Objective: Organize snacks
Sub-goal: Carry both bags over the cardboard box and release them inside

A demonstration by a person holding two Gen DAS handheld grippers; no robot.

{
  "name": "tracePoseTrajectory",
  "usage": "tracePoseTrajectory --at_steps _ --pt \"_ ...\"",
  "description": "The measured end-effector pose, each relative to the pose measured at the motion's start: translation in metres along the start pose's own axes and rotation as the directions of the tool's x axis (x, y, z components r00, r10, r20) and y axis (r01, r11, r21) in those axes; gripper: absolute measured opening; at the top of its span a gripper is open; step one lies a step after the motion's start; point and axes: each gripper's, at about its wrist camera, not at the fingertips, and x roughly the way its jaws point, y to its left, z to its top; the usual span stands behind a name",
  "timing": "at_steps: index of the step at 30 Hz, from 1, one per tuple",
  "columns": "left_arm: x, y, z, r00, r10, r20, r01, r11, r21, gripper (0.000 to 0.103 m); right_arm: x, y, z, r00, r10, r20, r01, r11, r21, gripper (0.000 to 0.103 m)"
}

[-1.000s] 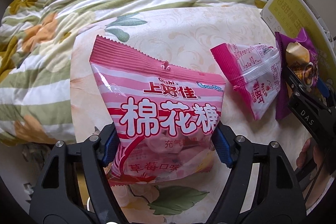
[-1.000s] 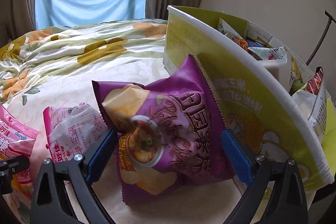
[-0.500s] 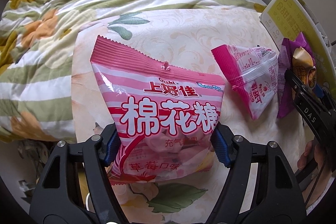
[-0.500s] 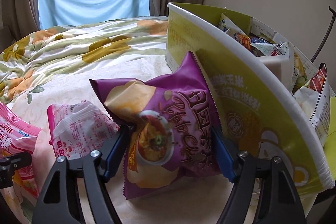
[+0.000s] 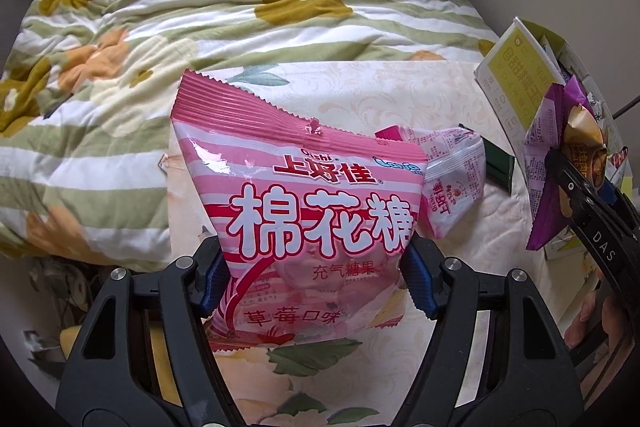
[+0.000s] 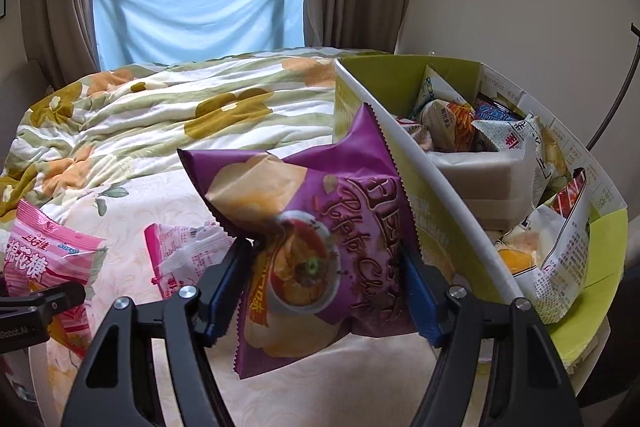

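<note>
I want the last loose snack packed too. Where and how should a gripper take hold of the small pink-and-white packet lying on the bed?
Grip the small pink-and-white packet across its puffed white middle, coming from above. It lies flat on the cream bedsheet with no edge raised, so a side approach would likely slide under nothing. Its crimped pink end is thin and may slip.

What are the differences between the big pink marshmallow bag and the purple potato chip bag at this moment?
The pink marshmallow bag is striped pink and white with large white characters; the purple chip bag shows chips and a bowl. The left gripper holds the pink bag upright, facing its camera; the right gripper holds the purple bag tilted, beside the yellow-green snack box. Both are puffy, sealed, with zigzag edges, and pinched at their sides.
</note>
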Motion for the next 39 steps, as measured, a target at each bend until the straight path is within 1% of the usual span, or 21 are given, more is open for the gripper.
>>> tracePoseTrajectory --at_steps 4,8,10,13,17,19,22,27,31,34,36,37,38,39 --pt "-0.027 -0.015 0.010 0.998 -0.027 0.050 0.026 1.000 0.002 0.068 -0.028 -0.005 0.016 0.997 0.071 0.029 -0.071 0.997 0.010 0.068" --pt "-0.053 -0.042 0.022 0.993 -0.043 0.111 0.038 0.998 0.045 0.068 -0.054 -0.018 0.036 0.989 0.133 0.062 -0.134 0.991 0.008 0.068" --pt "-0.064 -0.059 0.030 0.989 -0.051 0.139 0.043 0.997 0.061 0.068 -0.061 -0.031 0.046 0.983 0.171 0.069 -0.173 0.985 0.024 0.068" --pt "-0.075 -0.088 0.041 0.983 -0.063 0.172 0.054 0.997 0.057 0.068 -0.069 -0.057 0.059 0.977 0.200 0.078 -0.202 0.979 0.027 0.068" --pt "-0.085 -0.135 0.055 0.974 -0.081 0.212 0.071 0.996 0.055 0.068 -0.073 -0.101 0.077 0.973 0.211 0.088 -0.213 0.977 0.006 0.068" --pt "-0.083 -0.163 0.064 0.972 -0.078 0.221 0.066 0.996 0.063 0.068 -0.073 -0.127 0.085 0.972 0.216 0.094 -0.218 0.976 0.010 0.068" --pt "-0.075 -0.205 0.078 0.969 -0.106 0.223 0.095 0.994 0.061 0.069 -0.069 -0.167 0.097 0.969 0.226 0.099 -0.229 0.973 0.021 0.068" --pt "-0.042 -0.275 0.100 0.970 -0.137 0.198 0.128 0.990 0.060 0.069 -0.052 -0.226 0.116 0.965 0.243 0.100 -0.246 0.969 0.023 0.068" --pt "-0.012 -0.322 0.115 0.978 -0.133 0.163 0.127 0.991 0.050 0.069 -0.036 -0.261 0.125 0.962 0.262 0.076 -0.264 0.965 0.016 0.068" --pt "0.008 -0.348 0.122 0.982 -0.127 0.141 0.123 0.992 0.040 0.069 -0.023 -0.280 0.130 0.959 0.280 0.051 -0.280 0.960 0.006 0.068" --pt "0.020 -0.359 0.128 0.985 -0.109 0.131 0.107 0.994 0.025 0.074 -0.015 -0.290 0.133 0.956 0.292 0.038 -0.292 0.956 0.001 0.068" --pt "0.025 -0.364 0.130 0.988 -0.095 0.122 0.093 0.995 0.021 0.084 -0.012 -0.294 0.134 0.954 0.297 0.033 -0.298 0.955 0.000 0.068" --pt "0.028 -0.368 0.130 0.990 -0.074 0.117 0.073 0.997 0.013 0.097 -0.009 -0.297 0.135 0.952 0.304 0.027 -0.304 0.953 0.000 0.068" --pt "0.030 -0.365 0.130 0.991 -0.064 0.120 0.064 0.998 0.005 0.101 -0.007 -0.299 0.136 0.950 0.311 0.023 -0.311 0.951 0.000 0.068"
